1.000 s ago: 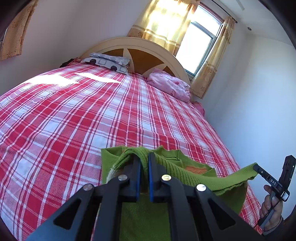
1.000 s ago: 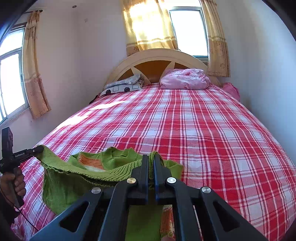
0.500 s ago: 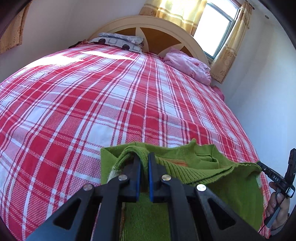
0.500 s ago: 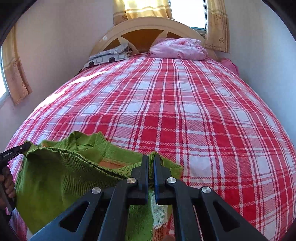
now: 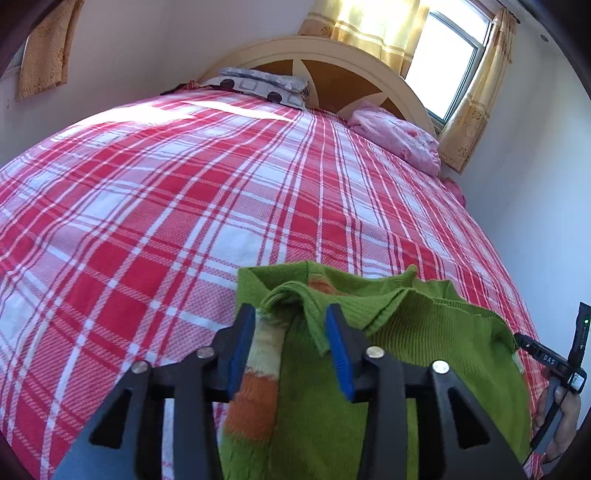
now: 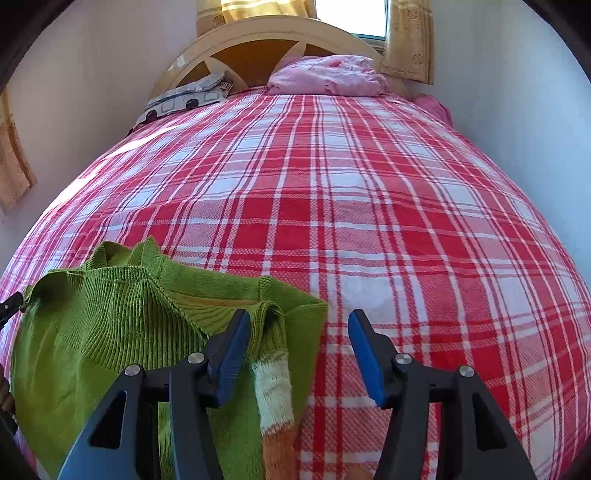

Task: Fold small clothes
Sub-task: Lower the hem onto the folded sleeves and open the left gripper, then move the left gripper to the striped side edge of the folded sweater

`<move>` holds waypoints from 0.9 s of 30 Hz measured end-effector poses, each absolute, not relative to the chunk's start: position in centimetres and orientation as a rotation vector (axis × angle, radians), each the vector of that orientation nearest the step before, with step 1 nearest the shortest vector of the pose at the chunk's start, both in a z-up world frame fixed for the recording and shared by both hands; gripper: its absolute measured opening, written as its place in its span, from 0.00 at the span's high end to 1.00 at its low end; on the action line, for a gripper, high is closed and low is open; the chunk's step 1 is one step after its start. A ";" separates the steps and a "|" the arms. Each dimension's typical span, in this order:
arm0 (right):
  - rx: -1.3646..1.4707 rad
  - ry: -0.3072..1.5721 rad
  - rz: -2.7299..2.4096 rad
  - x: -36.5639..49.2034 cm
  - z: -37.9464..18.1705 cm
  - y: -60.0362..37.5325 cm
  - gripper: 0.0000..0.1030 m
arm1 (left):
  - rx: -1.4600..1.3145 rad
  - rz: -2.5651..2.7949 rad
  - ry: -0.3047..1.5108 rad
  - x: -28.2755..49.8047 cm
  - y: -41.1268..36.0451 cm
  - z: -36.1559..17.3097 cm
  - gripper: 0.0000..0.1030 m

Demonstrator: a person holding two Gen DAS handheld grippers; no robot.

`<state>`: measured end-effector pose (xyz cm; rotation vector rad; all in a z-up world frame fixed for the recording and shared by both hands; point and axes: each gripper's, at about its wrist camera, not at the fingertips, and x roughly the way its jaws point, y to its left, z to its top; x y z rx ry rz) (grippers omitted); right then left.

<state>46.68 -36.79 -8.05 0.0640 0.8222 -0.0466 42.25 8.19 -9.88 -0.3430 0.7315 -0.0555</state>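
Covering nearly the whole of both views, a red-and-white plaid bedspread (image 5: 221, 192) stretches up to a cream arched headboard (image 5: 332, 55) at the top of the frame, where a grey patterned pillow (image 5: 266, 83) and a pink bundle of bedding (image 6: 325, 75) lie side by side. Yellow curtains (image 5: 369, 26) hang at a bright window (image 5: 447, 62) behind the headboard, and plain pale walls close in on both sides. A small green knitted sweater (image 5: 424, 332) with an orange and white patch lies on the bedspread at the bottom of both frames, its ribbed edge bunched up. The left gripper (image 5: 290, 345) is spread apart, with that bunched edge lying between its blue pads, loose rather than pinched. The right gripper (image 6: 299, 354) is spread wider; its left pad touches the sweater's corner, and its right pad stands over bare plaid.
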 end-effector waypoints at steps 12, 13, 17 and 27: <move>-0.069 1.041 0.287 45.6 -11.1 -24.8 0.45 | -0.347 0.077 0.778 38.3 10.0 -11.9 0.50; -0.070 1.035 0.260 46.3 -11.4 -24.4 0.45 | -0.345 0.080 0.772 38.0 10.1 -11.7 0.50; -0.057 1.038 0.156 50.6 -11.7 -23.9 0.45 | -0.327 0.085 0.769 37.1 9.9 -12.2 0.45; -0.025 0.950 0.089 48.6 -9.9 -25.1 0.42 | -0.320 0.054 0.756 35.8 9.6 -12.6 0.34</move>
